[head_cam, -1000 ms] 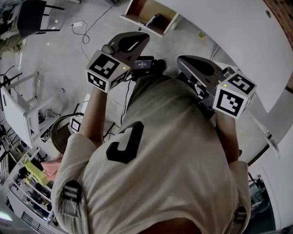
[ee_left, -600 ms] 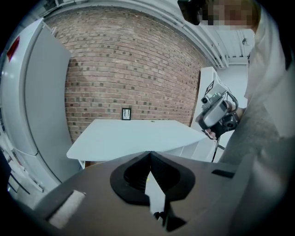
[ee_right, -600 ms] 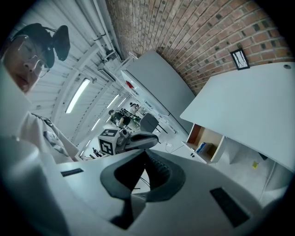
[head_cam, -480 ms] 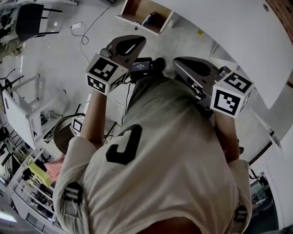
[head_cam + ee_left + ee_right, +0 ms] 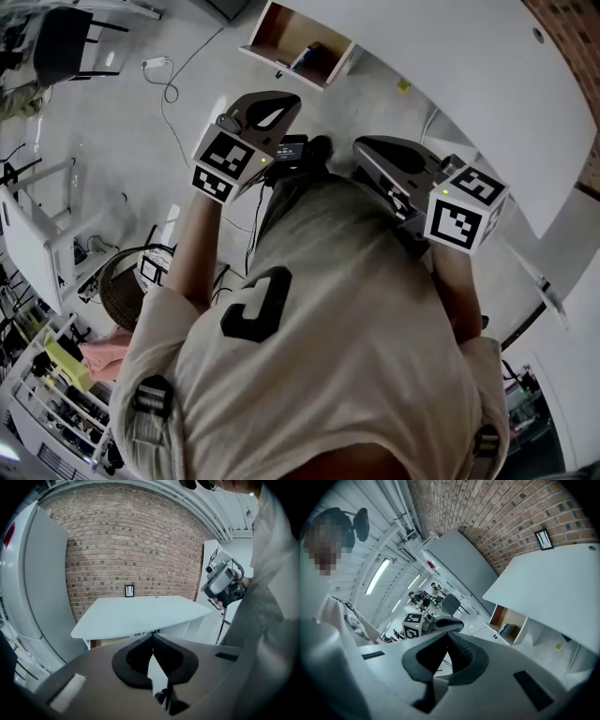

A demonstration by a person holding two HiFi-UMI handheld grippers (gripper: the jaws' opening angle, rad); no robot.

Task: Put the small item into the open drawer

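- Currently the left gripper (image 5: 152, 636) has its jaws pressed together with nothing between them; it is held up in front of the person's chest.
- Likewise, the right gripper (image 5: 449, 633) is closed and empty, level with the left one and apart from it.
- Ahead of both tools, well apart from their tips, the open drawer (image 5: 506, 614) sits under the white table (image 5: 553, 583).
- Inside the drawer lies a small blue item (image 5: 504, 629), touched by neither gripper.
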